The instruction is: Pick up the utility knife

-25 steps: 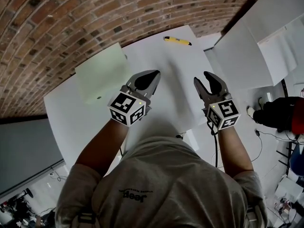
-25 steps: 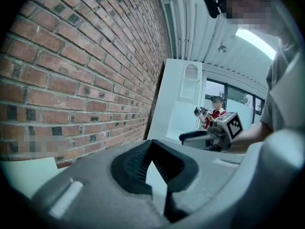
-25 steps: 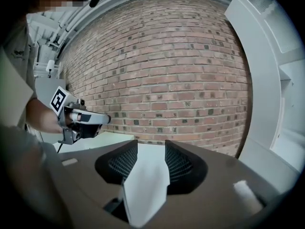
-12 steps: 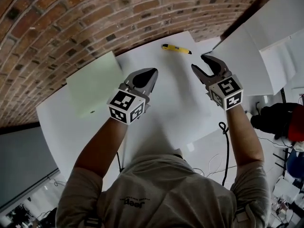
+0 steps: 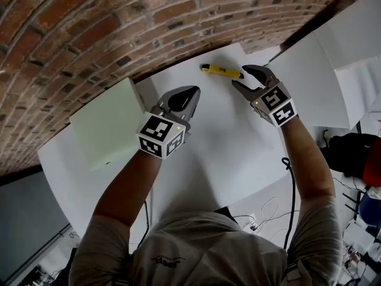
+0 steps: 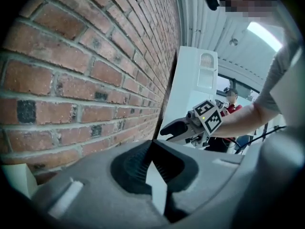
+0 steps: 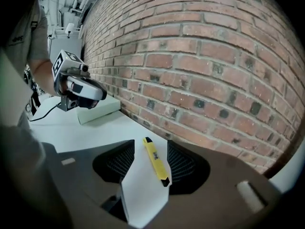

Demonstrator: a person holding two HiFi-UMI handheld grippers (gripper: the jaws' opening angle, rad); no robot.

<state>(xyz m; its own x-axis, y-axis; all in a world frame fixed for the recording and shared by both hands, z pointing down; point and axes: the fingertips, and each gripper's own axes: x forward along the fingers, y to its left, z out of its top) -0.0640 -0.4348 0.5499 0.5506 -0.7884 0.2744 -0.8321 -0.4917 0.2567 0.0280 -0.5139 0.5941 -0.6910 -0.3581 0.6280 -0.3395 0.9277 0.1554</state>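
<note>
Utility knife [image 5: 221, 70] lies flat on the white table [image 5: 226, 136], close to the brick wall [image 5: 89, 28]. Right gripper [image 5: 240, 76] points down at it. Its jaws are opening, with the knife between them and neither pad pressing on it. Left gripper [image 5: 190, 92] is over the table, jaws closed tip to tip on nothing. 1 pale green box [image 5: 107, 124] sits to its left.

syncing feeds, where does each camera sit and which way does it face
Head view: on the person's head, facing steeply down at the white table; both forearms, left gripper, right gripper show.
Left gripper view: on the left gripper, looking along its closed fingers toward the brick wall.
Right gripper view: on the right gripper, looking along its opening fingers at the utility knife between them.
Shared: each gripper view catches the other gripper.
</note>
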